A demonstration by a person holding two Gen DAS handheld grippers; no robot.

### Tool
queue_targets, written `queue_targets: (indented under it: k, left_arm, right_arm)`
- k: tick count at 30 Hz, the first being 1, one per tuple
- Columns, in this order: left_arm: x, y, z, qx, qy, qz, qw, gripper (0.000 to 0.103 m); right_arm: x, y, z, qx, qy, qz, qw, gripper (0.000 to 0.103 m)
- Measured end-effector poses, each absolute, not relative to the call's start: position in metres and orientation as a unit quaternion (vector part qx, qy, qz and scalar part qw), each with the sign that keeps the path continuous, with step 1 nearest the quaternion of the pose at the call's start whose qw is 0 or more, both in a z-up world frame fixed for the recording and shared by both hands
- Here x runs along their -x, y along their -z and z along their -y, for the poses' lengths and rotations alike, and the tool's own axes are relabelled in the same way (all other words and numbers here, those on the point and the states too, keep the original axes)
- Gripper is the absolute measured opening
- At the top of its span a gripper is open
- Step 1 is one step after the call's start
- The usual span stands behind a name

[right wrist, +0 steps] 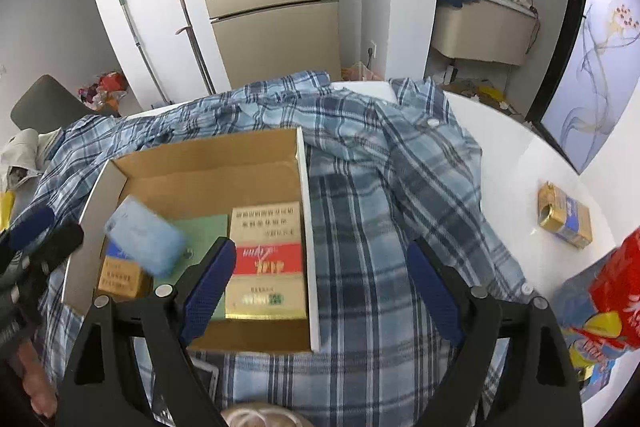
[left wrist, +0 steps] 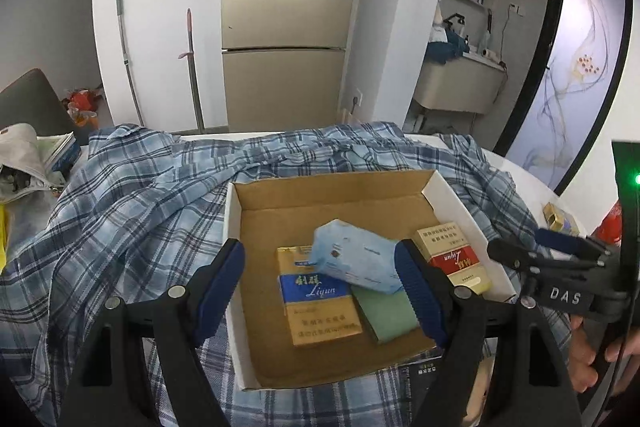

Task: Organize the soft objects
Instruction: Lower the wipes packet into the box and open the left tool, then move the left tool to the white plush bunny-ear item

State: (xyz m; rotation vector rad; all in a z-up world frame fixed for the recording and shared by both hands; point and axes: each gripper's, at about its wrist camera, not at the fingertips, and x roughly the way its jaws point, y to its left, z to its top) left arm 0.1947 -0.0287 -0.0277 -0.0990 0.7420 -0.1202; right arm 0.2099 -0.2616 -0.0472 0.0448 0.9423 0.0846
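A light blue tissue pack [left wrist: 354, 259] [right wrist: 146, 241] lies tilted in an open cardboard box [left wrist: 448, 195] [right wrist: 200, 163], on top of a yellow-and-blue cigarette pack [left wrist: 316, 303] and a green pack [left wrist: 386, 315]. A red-and-gold pack [left wrist: 454, 261] [right wrist: 268, 259] lies at the box's right side. The box rests on a blue plaid shirt [left wrist: 132, 199] [right wrist: 380, 187]. My left gripper [left wrist: 320, 287] [right wrist: 32, 231] is open above the box, its pads clear of the tissue pack. My right gripper [right wrist: 320, 289] [left wrist: 528, 247] is open over the shirt and the box's right wall, holding nothing.
A white table [right wrist: 520, 167] carries a gold-and-blue pack [right wrist: 565, 221] [left wrist: 560, 221] and red packaging [right wrist: 618, 287] at the right. A grey bag [left wrist: 24, 163] and a chair [right wrist: 44, 103] stand at the left. A fridge [left wrist: 286, 23] and mops are behind.
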Motion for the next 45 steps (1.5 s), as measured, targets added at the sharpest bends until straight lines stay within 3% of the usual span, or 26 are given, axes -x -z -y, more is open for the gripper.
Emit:
queue_targets:
  k: [21, 25, 32, 34, 38, 45]
  left_arm:
    - [-0.078, -0.056, 0.033, 0.016, 0.074, -0.237, 0.969, 0.080]
    - [-0.052, -0.063, 0.034, 0.013, 0.084, -0.220, 0.972, 0.088]
    - [-0.027, -0.058, 0.044, -0.004, 0.100, -0.225, 0.969, 0.089]
    - [-0.022, -0.052, 0.046, -0.009, 0.102, -0.223, 0.970, 0.094]
    - [-0.016, -0.040, 0.048, -0.013, 0.107, -0.222, 0.969, 0.103]
    - [-0.017, -0.013, 0.054, -0.026, 0.133, -0.270, 0.953, 0.103]
  right_arm:
    - [-0.123, -0.009, 0.256, 0.012, -0.088, -0.373, 0.924, 0.086]
    - [-0.104, -0.018, 0.259, 0.003, -0.094, -0.360, 0.928, 0.086]
    - [-0.074, -0.023, 0.272, -0.003, -0.096, -0.340, 0.935, 0.086]
    - [-0.068, -0.023, 0.277, -0.006, -0.092, -0.332, 0.939, 0.087]
    - [-0.055, -0.022, 0.286, -0.011, -0.079, -0.314, 0.946, 0.094]
    - [-0.036, -0.018, 0.297, 0.001, -0.056, -0.277, 0.959, 0.102]
